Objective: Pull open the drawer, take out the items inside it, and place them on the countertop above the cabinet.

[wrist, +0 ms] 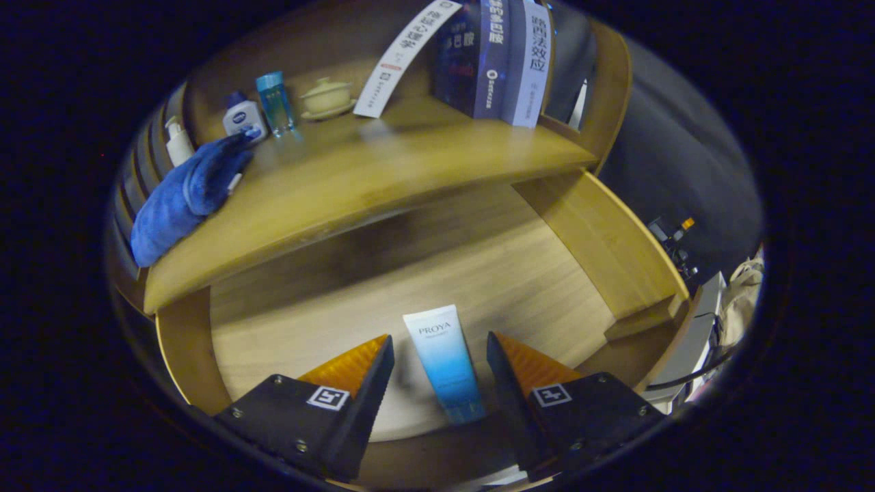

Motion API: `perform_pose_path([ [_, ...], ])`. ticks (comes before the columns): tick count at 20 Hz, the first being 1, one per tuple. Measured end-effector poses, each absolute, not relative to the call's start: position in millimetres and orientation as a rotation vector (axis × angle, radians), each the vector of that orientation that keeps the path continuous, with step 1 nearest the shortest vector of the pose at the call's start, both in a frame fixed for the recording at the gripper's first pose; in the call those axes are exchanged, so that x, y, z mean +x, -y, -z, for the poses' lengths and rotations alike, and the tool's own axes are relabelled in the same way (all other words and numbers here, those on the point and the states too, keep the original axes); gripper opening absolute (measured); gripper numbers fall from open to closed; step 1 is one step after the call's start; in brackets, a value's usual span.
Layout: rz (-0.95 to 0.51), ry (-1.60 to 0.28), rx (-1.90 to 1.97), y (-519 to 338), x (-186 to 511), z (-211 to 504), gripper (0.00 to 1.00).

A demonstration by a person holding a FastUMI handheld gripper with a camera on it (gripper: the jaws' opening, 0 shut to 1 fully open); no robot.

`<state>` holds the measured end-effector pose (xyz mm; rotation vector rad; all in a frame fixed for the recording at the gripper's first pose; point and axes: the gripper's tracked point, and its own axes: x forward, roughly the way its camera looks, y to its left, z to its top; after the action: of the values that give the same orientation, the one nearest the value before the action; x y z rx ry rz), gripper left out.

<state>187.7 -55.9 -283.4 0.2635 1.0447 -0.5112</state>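
Jaws spread wide, gripping nothing; gripper (439, 355) hangs over the pulled-out drawer (328, 301), one finger either side of the tube (444, 362), neither touching it. Finger bases cut off at the bottom, so the hand holding the rig is out of sight.

Tube lies flat on the drawer floor, in the gap between the fingers, crimped white end pointing away from them, cap end toward the camera. White fading to blue down its length; cap end blurry and partly lost at the drawer's front edge. Back part of the drawer sits in shadow under the countertop (355, 178), hard to say if anything else lies in there.

Beyond the fingers, on the countertop: folded blue towel (188, 195) far left, partly hanging off the edge. Behind it a white pump bottle (178, 140), a white bottle with blue cap (243, 116), a clear blue bottle (275, 102), and a pale lidded cup on a saucer (327, 98). Row of books (492, 58) further right, tops cut off, one leaning. Dim clutter right of the cabinet, probably cables and gear.
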Motion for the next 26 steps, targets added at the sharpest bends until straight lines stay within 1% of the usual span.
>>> perform_pose_path([
  [1, 0.510, -1.061, 0.271, 57.4, 187.8, 287.9, 0.82],
  [3, 0.509, -1.113, 0.267, 61.1, 184.9, 298.4, 0.78],
  [7, 0.515, -1.208, 0.272, 63.4, 177.3, 308.1, 0.78],
  [12, 0.489, -1.302, 0.327, 53.5, 170.5, 312.5, 0.78],
  [17, 0.508, -1.286, 0.349, 56.9, 174.1, 309.2, 0.76],
  [19, 0.500, -1.257, 0.333, 58.4, 175.6, 300.0, 0.59],
  [20, 0.498, -1.245, 0.332, 58.1, 176.7, 312.1, 0.49],
  [23, 0.474, -1.218, 0.320, 56.6, 179.2, 311.2, 0.49],
  [26, 0.445, -1.133, 0.324, 53.3, 193.0, 302.7, 0.49],
])
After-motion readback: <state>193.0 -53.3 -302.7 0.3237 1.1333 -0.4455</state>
